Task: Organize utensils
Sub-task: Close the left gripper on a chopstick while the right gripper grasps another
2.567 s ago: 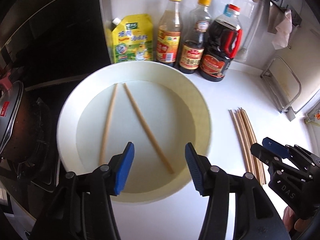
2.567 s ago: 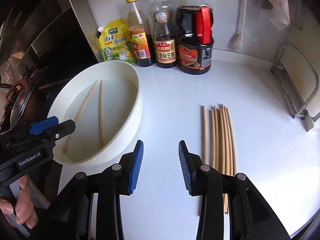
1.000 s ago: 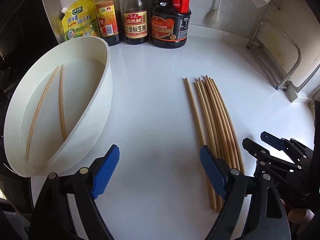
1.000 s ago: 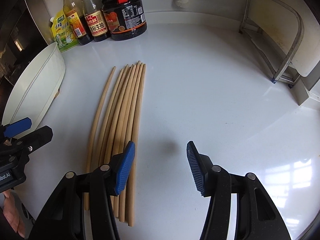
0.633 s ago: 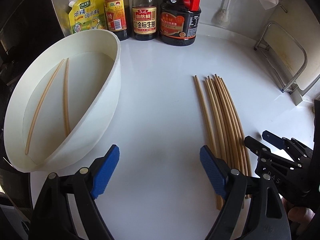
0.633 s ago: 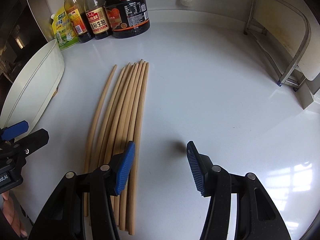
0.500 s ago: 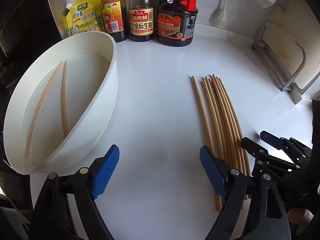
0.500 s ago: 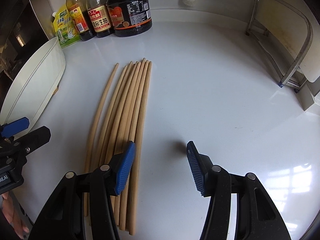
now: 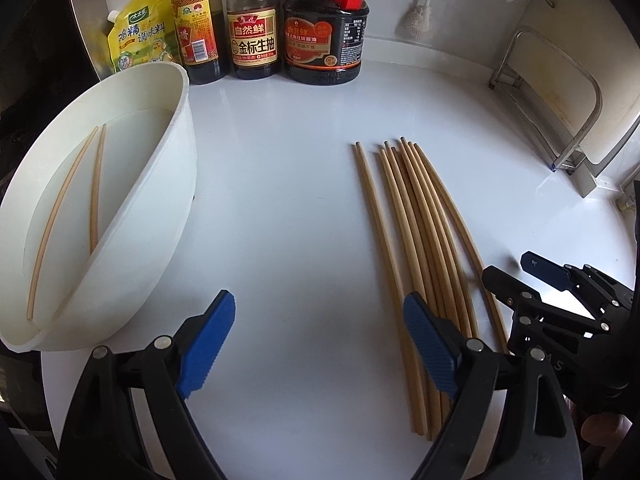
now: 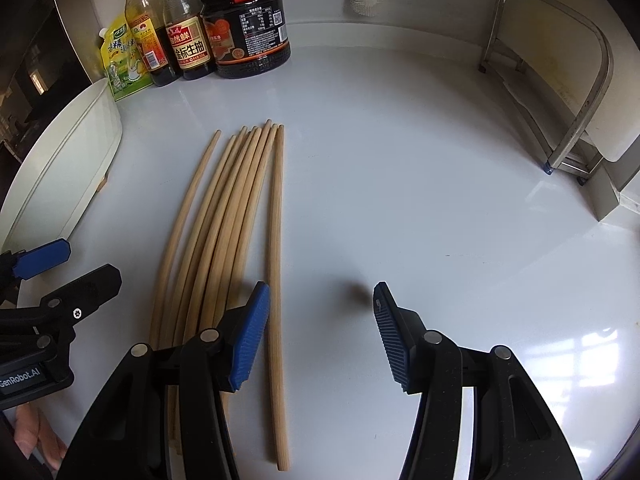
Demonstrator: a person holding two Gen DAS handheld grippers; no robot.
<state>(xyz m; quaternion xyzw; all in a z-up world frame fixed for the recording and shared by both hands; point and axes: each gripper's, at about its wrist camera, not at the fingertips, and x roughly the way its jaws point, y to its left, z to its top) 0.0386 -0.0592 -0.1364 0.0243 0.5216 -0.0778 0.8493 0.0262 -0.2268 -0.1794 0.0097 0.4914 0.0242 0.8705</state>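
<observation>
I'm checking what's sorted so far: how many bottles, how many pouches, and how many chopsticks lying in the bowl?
Bottles: 3
Pouch: 1
Chopsticks in the bowl: 2
Total: 6

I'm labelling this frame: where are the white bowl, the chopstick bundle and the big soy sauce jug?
white bowl (image 9: 160, 216), left wrist view, outer wall.
chopstick bundle (image 10: 224, 220), right wrist view, mid-shafts.
soy sauce jug (image 9: 326, 46), left wrist view, front label.

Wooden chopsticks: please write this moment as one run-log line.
left gripper: open, empty | right gripper: open, empty | wooden chopsticks: on counter | white round bowl: holds two
</observation>
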